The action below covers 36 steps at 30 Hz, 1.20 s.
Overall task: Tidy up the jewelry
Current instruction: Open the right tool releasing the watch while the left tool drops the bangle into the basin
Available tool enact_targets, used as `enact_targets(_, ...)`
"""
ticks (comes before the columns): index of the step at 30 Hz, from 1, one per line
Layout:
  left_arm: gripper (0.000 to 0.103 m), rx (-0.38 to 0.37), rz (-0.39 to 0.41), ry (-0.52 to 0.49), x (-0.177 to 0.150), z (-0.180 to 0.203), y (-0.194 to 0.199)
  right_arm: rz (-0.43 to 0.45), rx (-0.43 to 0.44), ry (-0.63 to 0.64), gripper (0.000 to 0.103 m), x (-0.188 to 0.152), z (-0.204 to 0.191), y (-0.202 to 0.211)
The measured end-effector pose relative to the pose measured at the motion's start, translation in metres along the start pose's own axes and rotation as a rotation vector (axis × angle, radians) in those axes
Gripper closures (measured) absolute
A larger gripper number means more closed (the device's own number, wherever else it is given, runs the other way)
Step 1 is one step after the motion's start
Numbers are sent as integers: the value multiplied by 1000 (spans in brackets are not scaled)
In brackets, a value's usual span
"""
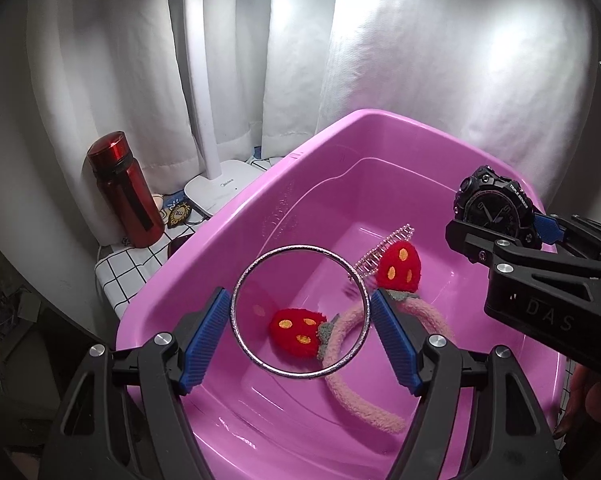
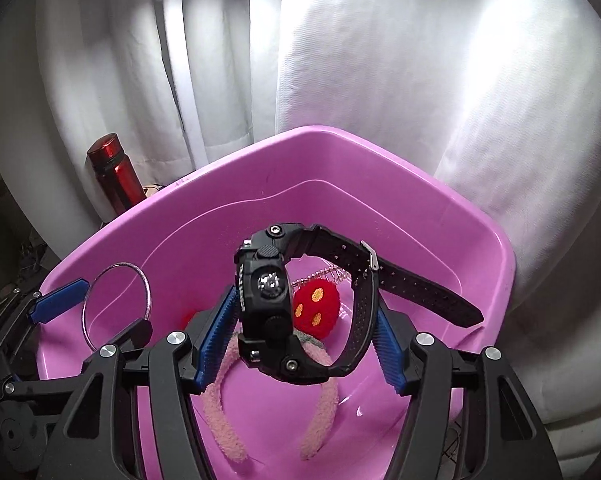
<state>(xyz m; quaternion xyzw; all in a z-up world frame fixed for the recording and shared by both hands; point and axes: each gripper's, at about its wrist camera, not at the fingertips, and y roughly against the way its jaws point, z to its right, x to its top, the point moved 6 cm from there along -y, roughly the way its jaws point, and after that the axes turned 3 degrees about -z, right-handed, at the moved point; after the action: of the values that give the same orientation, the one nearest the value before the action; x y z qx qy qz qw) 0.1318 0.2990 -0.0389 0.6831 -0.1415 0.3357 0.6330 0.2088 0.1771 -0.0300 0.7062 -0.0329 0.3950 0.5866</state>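
Note:
My left gripper [image 1: 300,312] is shut on a silver bangle [image 1: 256,268] and holds it above the pink tub [image 1: 228,216]. The bangle also shows in the right wrist view [image 2: 144,284], as does the left gripper [image 2: 100,308]. My right gripper [image 2: 300,320] is shut on a black wristwatch [image 2: 268,292] and holds it over the tub [image 2: 380,148]; the watch shows in the left wrist view [image 1: 488,204] at the tub's right rim. In the tub lie a pink fluffy headband [image 1: 364,400] with two red strawberries [image 1: 296,330] and a beaded comb [image 1: 384,244].
A red flask [image 1: 122,188] stands left of the tub on a checked cloth [image 1: 128,268]. A white desk lamp [image 1: 220,184] stands behind it. White curtains [image 1: 420,60] hang close behind the tub.

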Motion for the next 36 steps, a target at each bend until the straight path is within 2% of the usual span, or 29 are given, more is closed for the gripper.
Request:
enact_targets(2,30,-1,-6,4,0,-2,0,-3,-2,-19,39,2,5,0)
enact_targets(3,22,3,-6,4,-1,-2,1,-21,14,-35,37,2,7,-1)
enact_targets(4,18,16,1,8,0,-5,2,-30,14,-50,37,3,8,-2)
enact_targets(5,13,25,13,11,0,-6,5,-16,-1,-56,37,4,10,2)
enact_targets(8,9,34,18,14,1,-8,8,28,-15,-60,32,10,13,14)
enact_targets(22,9,30,11,37,-2,-5,23,48,-2,-107,32,1,22,32)
enact_targets(36,9,23,39,33,-4,8,50,102,4,-136,32,-26,27,74)
